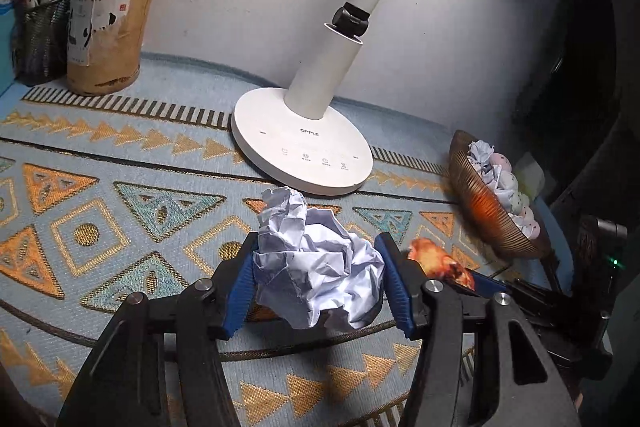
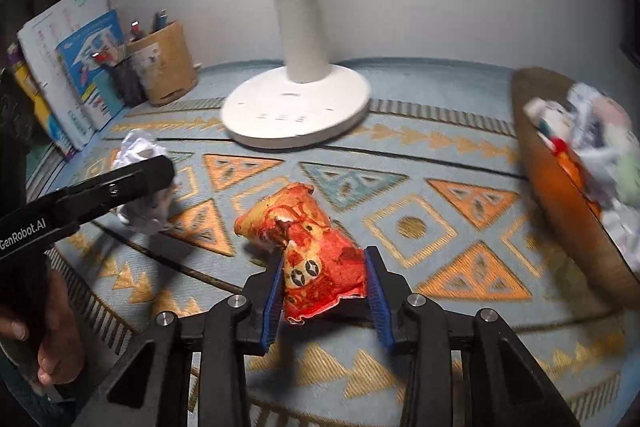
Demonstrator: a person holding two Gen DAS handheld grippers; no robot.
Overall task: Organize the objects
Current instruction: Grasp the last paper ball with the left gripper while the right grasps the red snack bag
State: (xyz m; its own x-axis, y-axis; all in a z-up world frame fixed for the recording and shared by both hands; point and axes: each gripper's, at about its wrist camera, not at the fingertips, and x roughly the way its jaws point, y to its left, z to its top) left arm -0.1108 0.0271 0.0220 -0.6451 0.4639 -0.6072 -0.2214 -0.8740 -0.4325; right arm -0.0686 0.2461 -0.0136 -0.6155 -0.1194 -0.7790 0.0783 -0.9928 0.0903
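My left gripper [image 1: 318, 247] is shut on a crumpled white paper ball [image 1: 316, 259], held just above the patterned cloth. My right gripper [image 2: 324, 259] is shut on a red and orange snack wrapper [image 2: 308, 247], which also shows in the left wrist view [image 1: 440, 261] just right of my left fingers. The paper ball also shows in the right wrist view [image 2: 140, 183], partly behind the left gripper's black body. A ribbed brown bowl [image 1: 486, 211] at the right holds crumpled paper and other scraps; it also shows in the right wrist view [image 2: 560, 187].
A white desk lamp base [image 1: 302, 143] stands at the back middle. A tan pen holder [image 1: 106, 35] and a black mesh pen cup [image 1: 40, 39] stand at the back left. Books [image 2: 68, 67] lean against the left wall. A patterned blue cloth [image 1: 120, 187] covers the desk.
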